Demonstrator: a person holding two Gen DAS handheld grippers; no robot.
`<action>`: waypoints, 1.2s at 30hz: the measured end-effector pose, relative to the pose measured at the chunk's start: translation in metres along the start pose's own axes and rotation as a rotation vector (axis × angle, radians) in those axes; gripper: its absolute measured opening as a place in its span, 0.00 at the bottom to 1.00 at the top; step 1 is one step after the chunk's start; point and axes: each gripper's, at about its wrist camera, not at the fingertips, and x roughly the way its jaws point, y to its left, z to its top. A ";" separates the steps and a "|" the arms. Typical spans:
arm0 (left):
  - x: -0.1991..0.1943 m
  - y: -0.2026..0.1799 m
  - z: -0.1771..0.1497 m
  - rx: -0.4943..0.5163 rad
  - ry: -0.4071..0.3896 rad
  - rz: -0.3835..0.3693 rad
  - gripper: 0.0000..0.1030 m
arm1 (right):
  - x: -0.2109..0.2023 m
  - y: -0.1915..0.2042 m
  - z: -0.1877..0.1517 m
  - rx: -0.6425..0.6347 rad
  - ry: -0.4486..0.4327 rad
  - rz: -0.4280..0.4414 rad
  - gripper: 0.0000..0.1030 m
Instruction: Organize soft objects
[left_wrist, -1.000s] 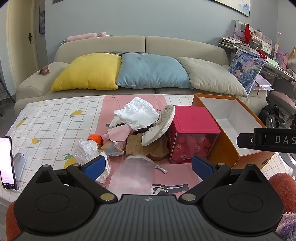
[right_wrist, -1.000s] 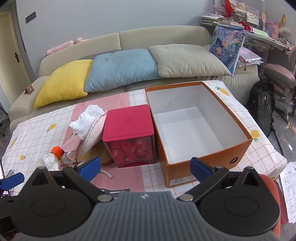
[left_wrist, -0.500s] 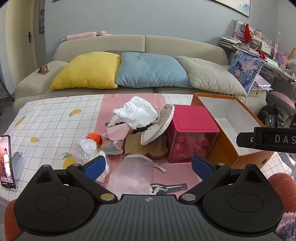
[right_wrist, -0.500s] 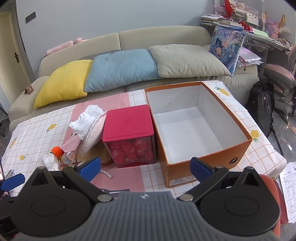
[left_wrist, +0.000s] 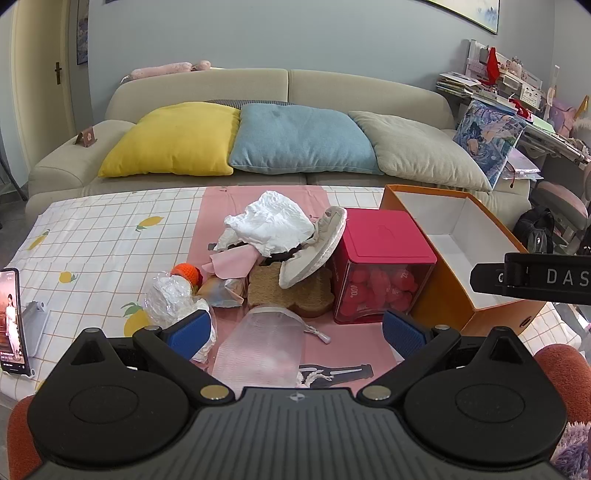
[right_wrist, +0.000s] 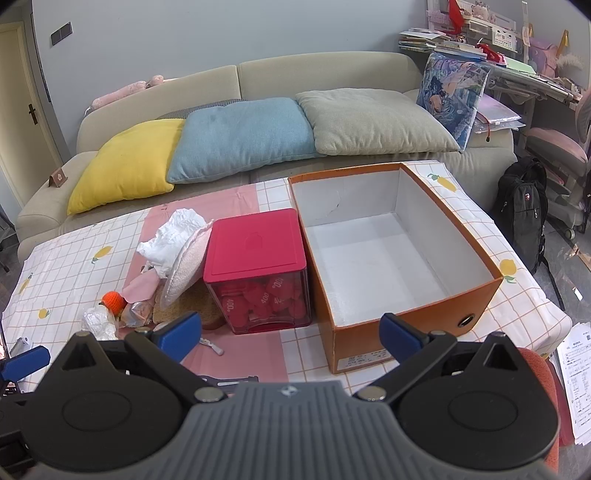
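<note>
A heap of soft things lies mid-table: crumpled white cloth (left_wrist: 271, 223) on top, a beige slipper (left_wrist: 314, 253) leaning on the red-lidded box (left_wrist: 382, 266), a pink cloth (left_wrist: 232, 264), an orange knitted ball (left_wrist: 187, 272), a toast-shaped brown pad (left_wrist: 286, 293), a clear plastic wad (left_wrist: 168, 297) and a translucent pouch (left_wrist: 264, 341). The open orange box (right_wrist: 388, 251) stands empty to the right. My left gripper (left_wrist: 295, 328) hovers open just short of the pouch. My right gripper (right_wrist: 290, 326) is open in front of the red box (right_wrist: 258, 269) and orange box.
A phone on a stand (left_wrist: 11, 321) sits at the table's left edge. A sofa with yellow, blue and grey cushions (left_wrist: 299, 138) runs behind the table. A black backpack (right_wrist: 521, 206) and a cluttered desk (right_wrist: 517, 66) are on the right. The checked tablecloth (left_wrist: 92, 236) covers the table.
The left gripper has eased slightly back and up, so the pile sits a little lower in its view. The right gripper has held still.
</note>
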 end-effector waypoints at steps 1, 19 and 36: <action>0.000 0.000 0.000 0.000 0.000 0.000 1.00 | 0.000 0.000 0.000 0.000 0.000 0.001 0.97; 0.000 0.000 0.001 -0.002 0.003 -0.001 1.00 | 0.001 0.001 0.000 -0.001 -0.001 -0.001 0.97; -0.002 -0.003 0.001 -0.003 0.005 -0.003 1.00 | 0.002 -0.001 0.000 0.000 0.006 -0.001 0.97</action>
